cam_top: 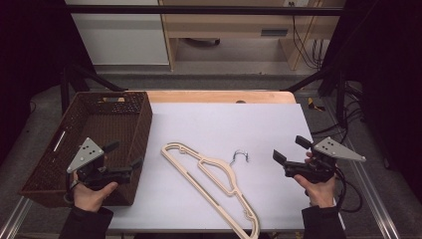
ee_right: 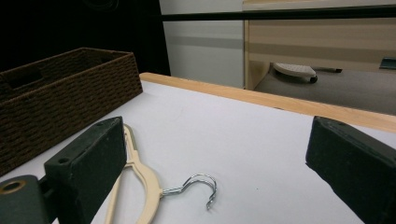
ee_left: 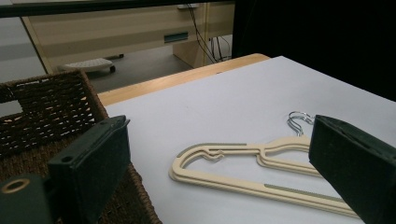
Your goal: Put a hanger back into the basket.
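Hanger lies flat on the white sheet between the grippers, its metal hook pointing toward the right gripper, whose jaws gape empty, while the left gripper, equally wide and empty, hovers over the basket rim.

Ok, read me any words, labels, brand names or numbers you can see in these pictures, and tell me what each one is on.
No readable text anywhere.
The cream hanger bears no print.
The brown wicker basket has no label.
The white table sheet is blank.
The small plate on the cabinet behind the table is too small and blurred to read.
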Tool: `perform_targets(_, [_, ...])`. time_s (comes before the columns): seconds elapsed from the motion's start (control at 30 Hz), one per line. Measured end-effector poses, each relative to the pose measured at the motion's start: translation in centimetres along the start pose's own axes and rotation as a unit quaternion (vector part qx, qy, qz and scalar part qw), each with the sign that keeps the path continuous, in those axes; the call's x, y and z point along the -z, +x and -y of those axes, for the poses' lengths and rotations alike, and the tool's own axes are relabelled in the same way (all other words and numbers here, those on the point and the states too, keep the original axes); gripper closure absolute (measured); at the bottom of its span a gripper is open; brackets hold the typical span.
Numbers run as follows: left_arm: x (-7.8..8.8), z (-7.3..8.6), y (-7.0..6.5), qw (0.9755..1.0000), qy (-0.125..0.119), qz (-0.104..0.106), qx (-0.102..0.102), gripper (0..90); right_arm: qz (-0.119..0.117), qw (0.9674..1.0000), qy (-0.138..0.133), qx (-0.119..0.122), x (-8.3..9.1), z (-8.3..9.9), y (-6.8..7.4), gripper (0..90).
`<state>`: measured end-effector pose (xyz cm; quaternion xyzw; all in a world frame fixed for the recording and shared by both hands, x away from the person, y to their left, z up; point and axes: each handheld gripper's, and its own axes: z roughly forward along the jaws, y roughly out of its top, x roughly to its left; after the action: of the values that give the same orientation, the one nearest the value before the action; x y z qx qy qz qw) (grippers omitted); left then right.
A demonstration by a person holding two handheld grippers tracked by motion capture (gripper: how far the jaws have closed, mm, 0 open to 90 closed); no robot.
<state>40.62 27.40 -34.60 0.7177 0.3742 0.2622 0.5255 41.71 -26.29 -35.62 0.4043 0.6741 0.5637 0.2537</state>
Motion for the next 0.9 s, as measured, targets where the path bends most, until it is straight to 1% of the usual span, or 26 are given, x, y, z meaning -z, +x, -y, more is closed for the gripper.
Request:
perform_targets(0.13, [-0.1,0.1,-0.1,1.0,0.001,0.0,0.001,5.0,0.004,1.0,0.003,0.0,0.2,-0.1,-0.1,6.1])
perform_targets(0.23, [-0.2,0.2,-0.1,1.0,0.006,0.001,-0.001,5.0,0.009,0.9999,0.006,-0.004,0.3,-0.2,-0.1,6.7])
perform_targets(0.27, [-0.2,0.3,-0.1,1.0,0.008,0.001,-0.001,5.1,0.013,0.9998,0.018,-0.001,0.2,-0.3,0.0,6.9])
perform_targets(0.3, [-0.3,0.3,-0.1,0.9999,0.011,0.001,0.0,5.1,0.013,0.9998,0.018,-0.001,0.2,-0.3,0.0,6.9])
perform_targets(0.33, [-0.4,0.4,-0.1,0.9999,0.011,0.002,0.002,5.2,0.012,0.9996,0.026,0.001,0.1,-0.3,0.2,6.9])
perform_targets(0.37, [-0.5,0.5,-0.1,0.9999,0.015,0.002,-0.001,5.2,0.007,0.9992,0.039,0.003,-0.2,-0.4,0.5,7.0])
perform_targets(0.4, [-0.5,0.5,-0.1,0.9998,0.018,0.001,-0.002,5.1,0.004,0.999,0.045,0.005,-0.4,-0.5,0.7,7.3])
perform_targets(0.43, [-0.6,0.5,-0.2,0.9999,0.017,0.001,-0.001,5.1,0.004,0.999,0.045,0.005,-0.4,-0.5,0.7,7.3])
perform_targets(0.5, [-0.5,0.5,-0.3,0.9998,0.018,0.002,-0.004,5.1,0.005,0.9987,0.049,0.014,-0.7,-0.5,1.2,8.4])
perform_targets(0.53, [-0.4,0.5,-0.4,0.9999,0.016,0.002,-0.004,5.1,0.002,0.9983,0.056,0.015,-0.9,-0.6,1.5,8.3])
perform_targets(0.57, [-0.4,0.5,-0.4,0.9999,0.016,0.002,-0.005,5.2,-0.001,0.9975,0.068,0.022,-1.3,-0.7,2.2,8.2])
perform_targets(0.6, [-0.4,0.4,-0.4,0.9999,0.016,0.002,-0.005,5.2,-0.001,0.9975,0.068,0.022,-1.3,-0.7,2.2,8.2])
perform_targets(0.67, [-0.4,0.5,-0.4,0.9998,0.017,0.002,-0.005,5.2,-0.008,0.9965,0.079,0.026,-1.7,-0.8,2.8,8.3])
perform_targets(0.7, [-0.4,0.5,-0.3,0.9998,0.018,0.002,-0.005,5.2,-0.014,0.9955,0.09,0.029,-1.9,-0.9,3.2,8.2])
perform_targets(0.73, [-0.4,0.5,-0.3,0.9999,0.017,0.001,-0.002,5.2,-0.017,0.9922,0.117,0.041,-2.5,-0.9,3.9,8.2])
perform_targets(0.77, [-0.3,0.5,-0.2,0.9998,0.018,0.001,-0.003,5.2,-0.017,0.9922,0.117,0.041,-2.5,-0.9,3.9,8.2])
perform_targets(0.8, [-0.3,0.5,-0.2,0.9999,0.017,0.001,-0.002,5.2,-0.019,0.9903,0.13,0.046,-2.8,-0.8,4.3,8.2])
perform_targets(0.83, [-0.2,0.5,-0.2,0.9999,0.016,0.0,-0.001,5.3,-0.022,0.9881,0.144,0.05,-3.2,-0.8,4.6,8.3])
perform_targets(0.9, [-0.1,0.4,-0.2,0.9999,0.015,0.0,-0.002,5.4,-0.02,0.9832,0.172,0.057,-3.9,-0.7,5.4,8.7])
